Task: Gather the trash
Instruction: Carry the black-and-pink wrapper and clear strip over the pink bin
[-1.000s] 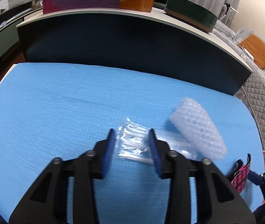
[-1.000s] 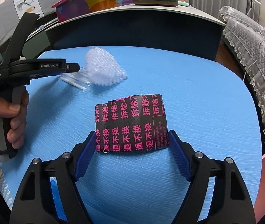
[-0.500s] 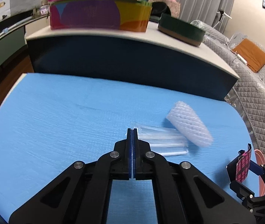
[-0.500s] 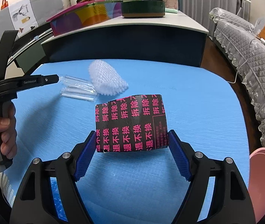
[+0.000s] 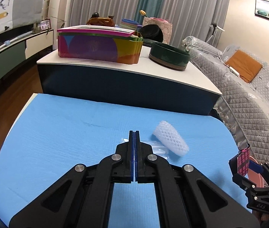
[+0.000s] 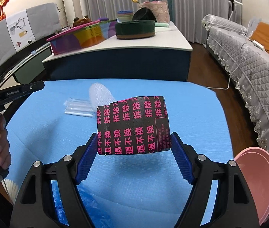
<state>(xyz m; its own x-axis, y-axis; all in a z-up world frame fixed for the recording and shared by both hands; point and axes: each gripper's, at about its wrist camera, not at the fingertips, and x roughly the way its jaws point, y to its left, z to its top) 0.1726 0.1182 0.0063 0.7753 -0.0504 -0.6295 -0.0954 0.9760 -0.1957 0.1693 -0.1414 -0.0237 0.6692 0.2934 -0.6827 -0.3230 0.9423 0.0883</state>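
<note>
On the blue counter (image 5: 58, 133) we see the white foam sleeve (image 5: 170, 140) beside clear plastic wrap (image 6: 78, 107), our right tool (image 6: 134, 152) pinching the black-and-pink wrapper (image 6: 132, 125) above it, and our left tool (image 5: 134, 138) pressed together, empty.

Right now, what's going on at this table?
A person holds a gripper in each hand and is collecting trash off the blue mat. The right gripper has a black-and-pink printed wrapper pinched between its fingers, lifted clear of the mat. The left gripper is shut with nothing in its fingers. The clear plastic sleeve and white foam net lie on the mat, not yet picked up.
</note>
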